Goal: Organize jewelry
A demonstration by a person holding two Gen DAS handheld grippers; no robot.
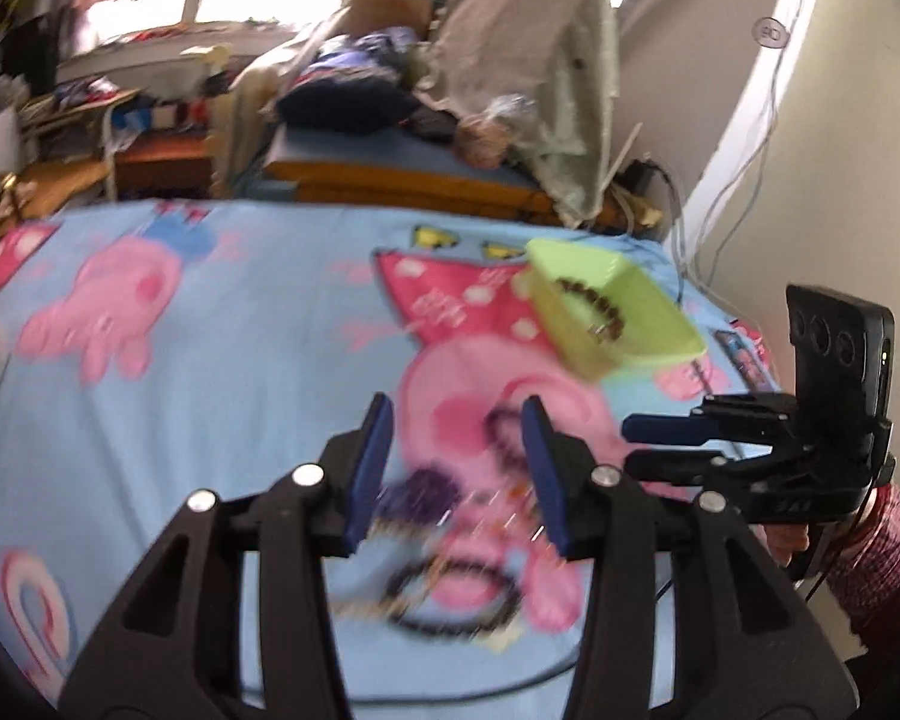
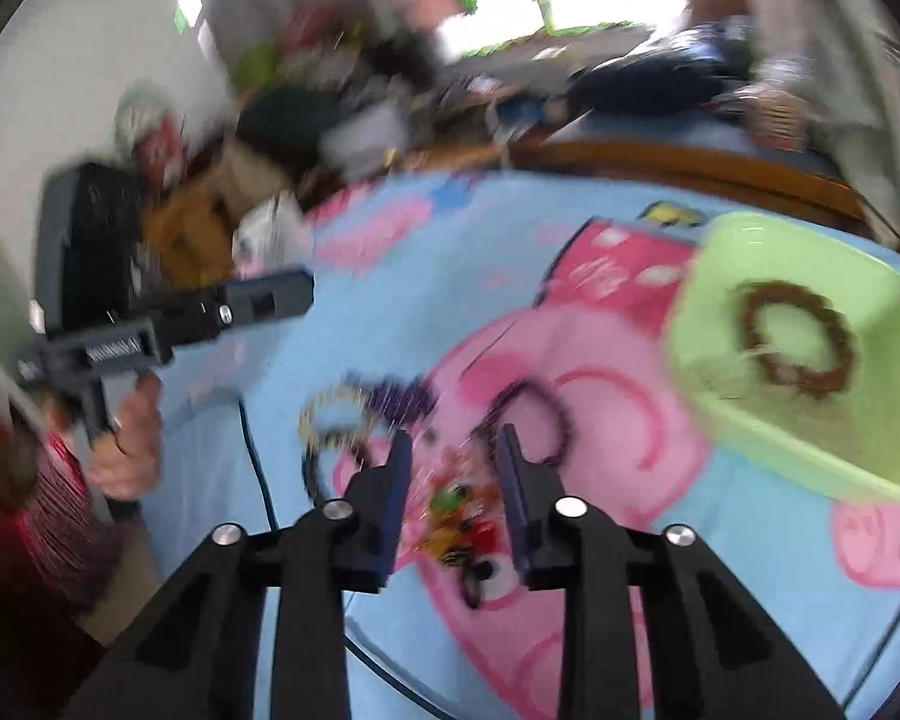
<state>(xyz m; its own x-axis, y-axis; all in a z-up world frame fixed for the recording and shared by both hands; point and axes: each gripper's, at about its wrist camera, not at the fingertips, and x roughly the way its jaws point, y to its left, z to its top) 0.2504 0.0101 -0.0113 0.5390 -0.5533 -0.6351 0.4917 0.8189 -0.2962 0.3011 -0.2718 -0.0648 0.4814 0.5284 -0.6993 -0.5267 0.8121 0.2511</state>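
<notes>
A green tray (image 1: 660, 324) (image 2: 744, 438) lies on the blue cartoon blanket (image 1: 210, 360) (image 2: 402, 324) with a brown bead bracelet (image 1: 594, 300) (image 2: 798, 339) in it. Several bracelets lie loose on the blanket: a purple one (image 1: 420, 489) (image 2: 399, 399), dark bead ones (image 1: 450, 600) (image 2: 540, 414) and a multicoloured one (image 2: 462, 510). My left gripper (image 1: 456, 414) is open above them, empty. My right gripper (image 2: 455, 441) is open over the multicoloured bracelet, empty. It also shows at the right of the left wrist view (image 1: 636, 444). The views are blurred.
Beyond the blanket's far edge stand a cluttered bed with cushions (image 1: 354, 96) and wooden furniture (image 1: 150, 156). A white wall with cables (image 1: 750, 138) is at the right. A dark cable (image 2: 258, 468) runs over the blanket.
</notes>
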